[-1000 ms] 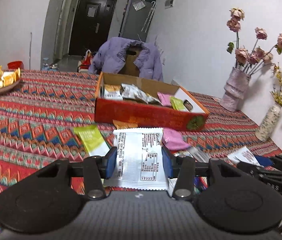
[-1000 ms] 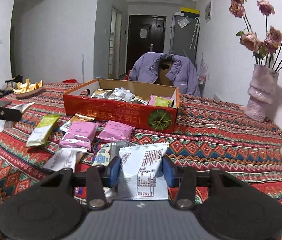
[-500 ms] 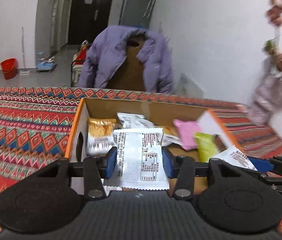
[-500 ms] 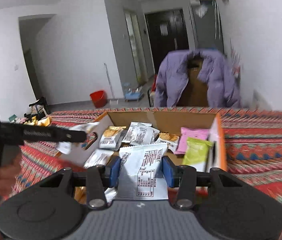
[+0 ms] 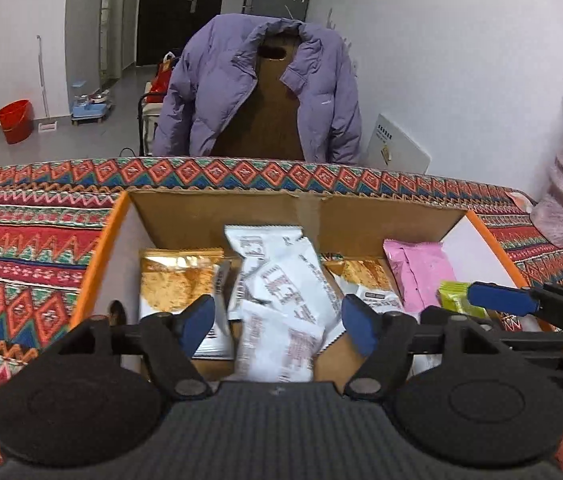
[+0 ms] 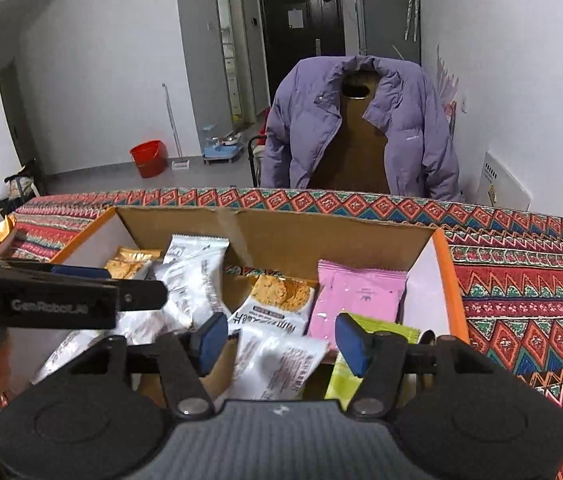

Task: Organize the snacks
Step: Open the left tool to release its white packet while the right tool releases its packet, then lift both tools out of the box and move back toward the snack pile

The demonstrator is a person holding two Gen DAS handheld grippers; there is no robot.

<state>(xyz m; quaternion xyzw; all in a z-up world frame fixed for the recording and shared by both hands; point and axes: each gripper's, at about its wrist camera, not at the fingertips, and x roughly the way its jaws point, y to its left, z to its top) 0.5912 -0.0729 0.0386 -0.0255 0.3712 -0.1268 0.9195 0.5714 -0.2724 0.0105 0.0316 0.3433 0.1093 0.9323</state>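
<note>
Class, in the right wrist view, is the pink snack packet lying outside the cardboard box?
No, the pink snack packet lies inside the cardboard box, against its right wall.

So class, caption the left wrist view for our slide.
Left gripper open above a cardboard box, white snack packet dropping in.

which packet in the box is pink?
The pink packet leaning at the cardboard box's right end, behind the green one; the others are white or gold.
</note>
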